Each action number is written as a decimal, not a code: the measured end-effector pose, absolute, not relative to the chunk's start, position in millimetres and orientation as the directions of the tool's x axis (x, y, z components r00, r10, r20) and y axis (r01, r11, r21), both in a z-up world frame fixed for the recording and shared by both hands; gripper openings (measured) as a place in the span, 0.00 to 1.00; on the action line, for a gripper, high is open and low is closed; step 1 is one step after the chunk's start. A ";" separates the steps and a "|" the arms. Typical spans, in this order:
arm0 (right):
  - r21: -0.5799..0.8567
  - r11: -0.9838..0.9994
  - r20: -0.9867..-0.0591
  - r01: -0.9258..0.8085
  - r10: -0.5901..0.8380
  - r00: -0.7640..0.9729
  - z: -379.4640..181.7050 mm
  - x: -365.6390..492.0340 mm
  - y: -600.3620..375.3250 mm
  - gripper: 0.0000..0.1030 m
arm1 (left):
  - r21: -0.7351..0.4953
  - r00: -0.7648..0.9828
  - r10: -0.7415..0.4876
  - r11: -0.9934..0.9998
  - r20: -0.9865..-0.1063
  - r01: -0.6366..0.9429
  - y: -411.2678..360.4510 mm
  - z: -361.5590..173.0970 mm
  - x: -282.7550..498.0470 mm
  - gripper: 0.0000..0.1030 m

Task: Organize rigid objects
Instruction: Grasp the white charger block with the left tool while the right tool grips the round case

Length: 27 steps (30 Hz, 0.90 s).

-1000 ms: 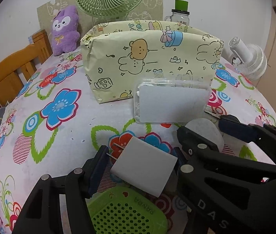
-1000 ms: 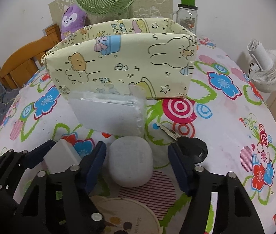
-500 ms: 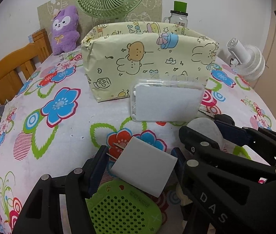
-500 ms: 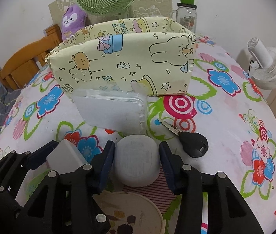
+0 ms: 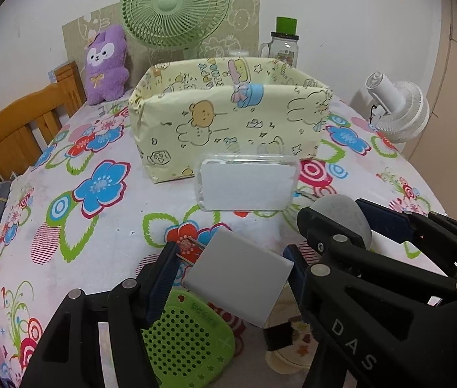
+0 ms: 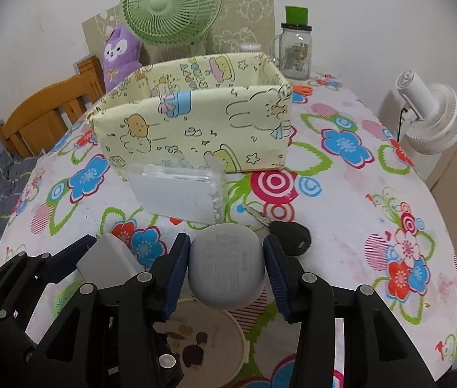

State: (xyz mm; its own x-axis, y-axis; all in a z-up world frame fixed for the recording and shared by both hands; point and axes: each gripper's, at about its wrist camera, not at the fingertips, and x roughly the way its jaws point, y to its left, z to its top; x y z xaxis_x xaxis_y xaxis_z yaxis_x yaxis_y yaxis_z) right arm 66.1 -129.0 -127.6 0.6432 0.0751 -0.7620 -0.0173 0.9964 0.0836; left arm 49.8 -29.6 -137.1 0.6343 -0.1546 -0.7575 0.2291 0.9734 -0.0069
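Note:
My left gripper (image 5: 231, 268) is shut on a white charger plug (image 5: 238, 278), whose prongs point up-left; it hangs tilted just above the flowered tablecloth. My right gripper (image 6: 226, 258) is shut on a grey rounded case (image 6: 226, 265), blue pads pressed on both of its sides. The two grippers are side by side; the right wrist view shows the charger (image 6: 108, 258) at lower left, and the left wrist view shows the grey case (image 5: 341, 216) at right. Behind both stands an open yellow cartoon-print fabric box (image 5: 228, 123) (image 6: 192, 123).
A clear plastic case (image 5: 246, 182) leans against the box front. A black-headed key (image 6: 289, 232) lies right of the grey case. A green perforated pad (image 5: 186, 336) and a round lid (image 6: 209, 339) lie under the grippers. Green fan (image 5: 175, 3), jar (image 5: 283, 45), white fan (image 5: 396, 110), purple plush (image 5: 105, 64) and wooden chair (image 5: 11, 129) ring the table.
The right gripper's jaws closed onto the grey case and raised it off the cloth. The left gripper rose a little with the charger still in it.

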 end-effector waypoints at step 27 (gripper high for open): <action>0.071 0.997 -0.686 -0.028 0.069 0.724 -76.3 44.7 -150.9 0.49 | 0.040 0.718 -0.106 0.982 -0.687 0.184 -46.5 -92.0 35.8 0.66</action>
